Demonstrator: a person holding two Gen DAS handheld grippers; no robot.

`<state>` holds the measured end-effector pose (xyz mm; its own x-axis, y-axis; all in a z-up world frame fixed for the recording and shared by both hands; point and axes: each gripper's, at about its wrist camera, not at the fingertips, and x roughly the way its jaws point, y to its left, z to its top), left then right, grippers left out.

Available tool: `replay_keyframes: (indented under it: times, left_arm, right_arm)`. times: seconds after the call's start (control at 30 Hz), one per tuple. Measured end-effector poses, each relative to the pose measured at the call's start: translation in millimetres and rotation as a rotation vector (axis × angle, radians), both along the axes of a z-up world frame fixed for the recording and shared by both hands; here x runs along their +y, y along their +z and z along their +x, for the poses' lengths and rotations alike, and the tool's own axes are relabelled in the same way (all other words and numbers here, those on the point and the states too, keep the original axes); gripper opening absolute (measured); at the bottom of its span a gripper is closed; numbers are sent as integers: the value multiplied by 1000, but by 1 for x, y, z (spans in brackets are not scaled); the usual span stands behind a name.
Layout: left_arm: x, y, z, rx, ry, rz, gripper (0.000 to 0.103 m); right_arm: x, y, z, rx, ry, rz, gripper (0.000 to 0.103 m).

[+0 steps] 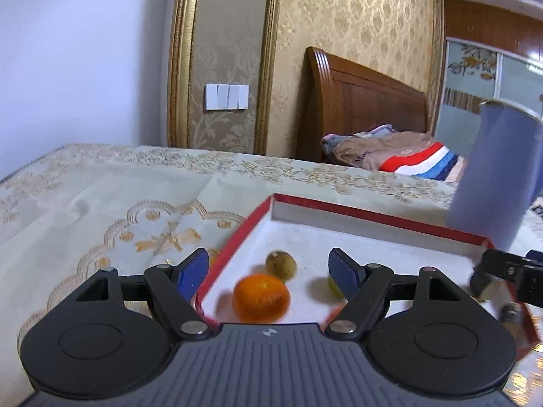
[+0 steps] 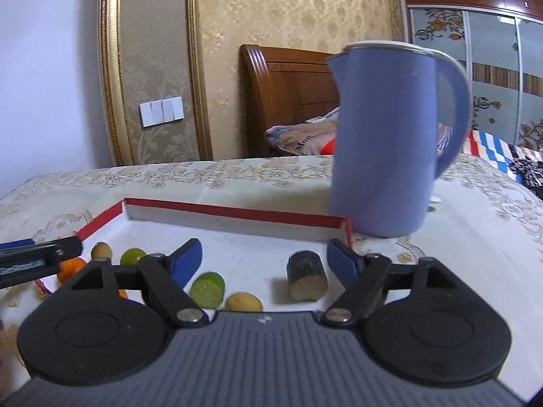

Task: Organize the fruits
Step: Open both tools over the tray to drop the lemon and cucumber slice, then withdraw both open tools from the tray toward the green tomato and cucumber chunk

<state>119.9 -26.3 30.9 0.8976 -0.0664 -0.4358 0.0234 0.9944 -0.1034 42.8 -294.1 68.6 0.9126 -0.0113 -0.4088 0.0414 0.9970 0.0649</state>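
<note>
orange and brown fruit sit in the red-rimmed tray on the table, between the left gripper fingers, spread wide. right gripper fingers also spread, empty; lime half at 7 o'clock, kettle at 1 o'clock.

Hardly any writing can be read in either view. The one trace of lettering is on the brown blanket heaped on the bed behind the worktop, where the right wrist view shows a short dark word that may begin with "M", though blur keeps it from being read with any certainty. The small round emblem on the grey body of the left tongs is a symbol only and carries no letters or numbers.
</note>
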Motion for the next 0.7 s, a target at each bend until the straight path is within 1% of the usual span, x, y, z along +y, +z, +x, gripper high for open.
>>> replay_keyframes:
  times: [0.07, 0.17, 0.27, 0.33, 0.4, 0.53, 0.57, 0.63, 0.7]
  left_arm:
    - [0, 0, -11, 3, -22, -14, 78]
    - [-4, -1, -28, -2, -54, 4, 78]
    - [-9, -3, -45, -4, -87, 13, 78]
    - [-10, -4, -54, 1, -106, 2, 78]
    - [-10, -3, -64, -1, -126, -14, 78]
    - [-14, -8, -76, 38, -176, -36, 78]
    - [-16, -10, -78, 50, -189, -36, 78]
    - [-23, -13, -84, 59, -201, -16, 78]
    - [-32, -15, -91, 48, -210, 26, 78]
  right_arm:
    - [-1, -2, -8, 7, 10, -7, 82]
    - [-5, -4, -23, 14, 10, 10, 88]
    - [-12, -8, -42, 17, -2, 31, 89]
    - [-21, -13, -55, 29, -6, 59, 91]
    - [-32, -20, -69, 39, -33, 95, 96]
    - [-52, -35, -88, 77, -80, 152, 97]
    - [-55, -35, -90, 70, -96, 168, 97]
    - [-59, -34, -91, 51, -126, 175, 98]
    - [-59, -34, -90, 50, -136, 176, 101]
